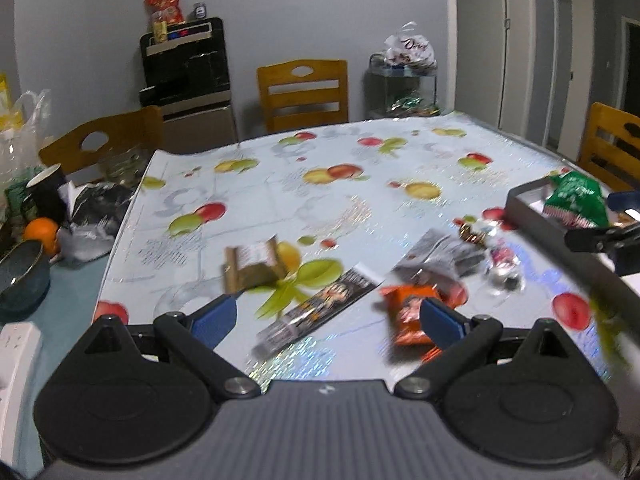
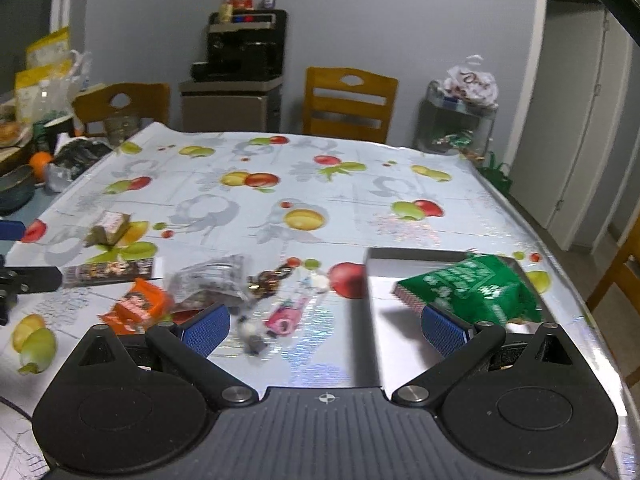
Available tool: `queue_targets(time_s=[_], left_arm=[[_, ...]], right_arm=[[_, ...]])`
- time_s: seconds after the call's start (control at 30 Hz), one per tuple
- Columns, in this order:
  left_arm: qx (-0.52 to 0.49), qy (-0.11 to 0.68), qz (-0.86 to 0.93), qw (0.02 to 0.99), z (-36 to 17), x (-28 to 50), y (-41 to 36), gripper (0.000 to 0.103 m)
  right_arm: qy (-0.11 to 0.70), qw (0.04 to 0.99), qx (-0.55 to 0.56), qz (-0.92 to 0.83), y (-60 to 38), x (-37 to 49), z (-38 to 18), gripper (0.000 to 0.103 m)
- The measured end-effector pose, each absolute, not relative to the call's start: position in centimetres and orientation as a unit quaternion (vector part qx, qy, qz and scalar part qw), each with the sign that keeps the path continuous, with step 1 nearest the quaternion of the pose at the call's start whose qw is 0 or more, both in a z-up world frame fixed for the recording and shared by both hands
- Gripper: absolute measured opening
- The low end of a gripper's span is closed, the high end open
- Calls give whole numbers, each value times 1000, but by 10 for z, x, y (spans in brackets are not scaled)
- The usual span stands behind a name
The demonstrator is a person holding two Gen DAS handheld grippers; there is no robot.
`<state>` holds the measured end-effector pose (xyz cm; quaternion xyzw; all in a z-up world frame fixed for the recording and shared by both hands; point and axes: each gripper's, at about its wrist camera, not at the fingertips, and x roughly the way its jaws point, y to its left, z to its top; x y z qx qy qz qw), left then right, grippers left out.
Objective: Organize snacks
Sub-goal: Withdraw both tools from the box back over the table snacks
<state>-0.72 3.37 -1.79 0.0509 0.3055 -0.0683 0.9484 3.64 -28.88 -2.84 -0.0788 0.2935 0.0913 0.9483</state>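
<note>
Snacks lie scattered on the fruit-print tablecloth (image 1: 320, 184). My left gripper (image 1: 328, 320) is open above a long dark bar (image 1: 320, 308); an orange packet (image 1: 410, 312) lies by its right finger and a brown-wrapped block (image 1: 254, 264) sits farther off. A clear bag (image 1: 444, 256) and small candies (image 1: 500, 264) lie to the right. In the right wrist view my right gripper (image 2: 326, 324) is open, empty, over small candies (image 2: 280, 316). A green snack bag (image 2: 476, 288) rests in the grey tray (image 2: 400, 256), close to the right finger. The orange packet (image 2: 136, 306) lies left.
Wooden chairs (image 1: 302, 92) stand around the table. A bowl (image 1: 22, 276), an orange (image 1: 40, 232), a cup and bags crowd the left side. A white power strip (image 1: 16, 368) lies near left. A black appliance (image 1: 184, 64) and a rack (image 1: 404, 88) stand by the wall.
</note>
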Motion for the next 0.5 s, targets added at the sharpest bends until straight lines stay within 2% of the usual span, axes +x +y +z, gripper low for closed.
queue_targets(time_s=[0.27,0.5], left_arm=[[46,324,-50,944,-38,-4,49,99],[66,329,-37,941,-53,23,48,99]], right_arm=[[305,939,-60,144,-263,29,-42,103],[306,929,-99,182,-233,13,-54,103]])
